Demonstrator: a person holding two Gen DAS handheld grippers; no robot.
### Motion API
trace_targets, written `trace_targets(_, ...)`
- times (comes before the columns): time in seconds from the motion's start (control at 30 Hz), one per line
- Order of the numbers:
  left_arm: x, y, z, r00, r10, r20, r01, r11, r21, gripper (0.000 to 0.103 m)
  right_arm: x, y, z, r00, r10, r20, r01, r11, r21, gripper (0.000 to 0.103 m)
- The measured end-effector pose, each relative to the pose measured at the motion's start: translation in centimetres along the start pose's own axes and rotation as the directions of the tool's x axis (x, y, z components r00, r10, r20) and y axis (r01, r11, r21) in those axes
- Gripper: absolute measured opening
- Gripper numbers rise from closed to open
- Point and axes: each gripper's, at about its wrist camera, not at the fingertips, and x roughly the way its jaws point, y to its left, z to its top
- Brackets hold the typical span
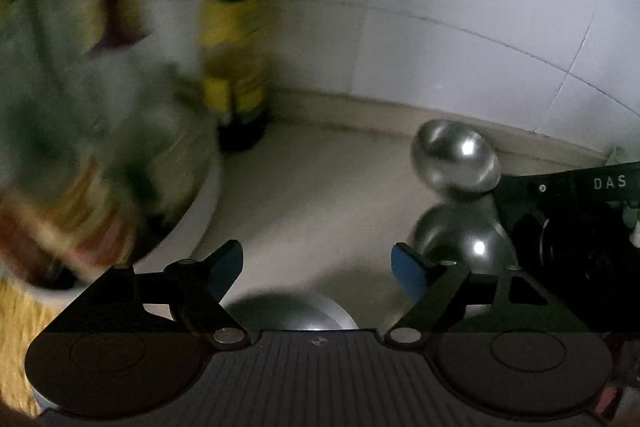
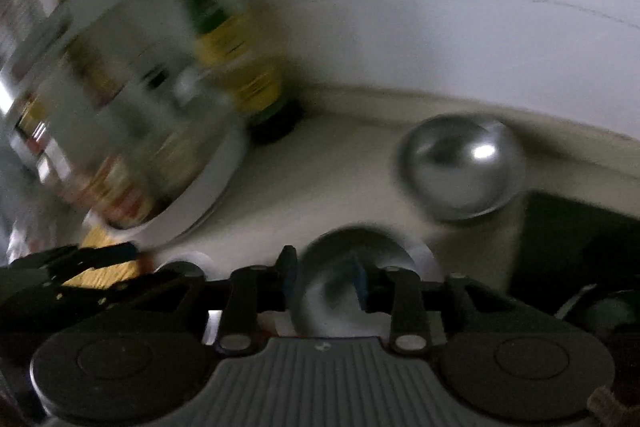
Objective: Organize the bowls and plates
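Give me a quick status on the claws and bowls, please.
Left claw open, empty. Right claw narrowly open over a steel bowl. Second steel bowl by the wall. No obstruction seen.

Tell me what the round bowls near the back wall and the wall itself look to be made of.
Bowls: likely stainless steel with a brushed, semi-glossy finish, judging by the grey sheen and bright point highlights. Wall: probably glazed white ceramic tile, given the thin grout lines and soft gloss.
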Motion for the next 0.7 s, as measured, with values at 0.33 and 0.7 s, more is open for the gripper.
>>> trace_targets(0.33,9.0,-6.1,7.0,0.995,-0.081,-0.053,0.083,0.995,0.054,0.096,0.4,-8.1,3.1,0.986,-0.161,0.054,0.150,0.975,0.164,0.042)
trace_targets(0.7,17.0,-8.5,7.2,0.986,-0.048,-0.160,0.064,0.993,0.100,0.058,5.6,-11.3,4.4,0.992,-0.117,-0.040,0.123,0.966,0.228,0.041)
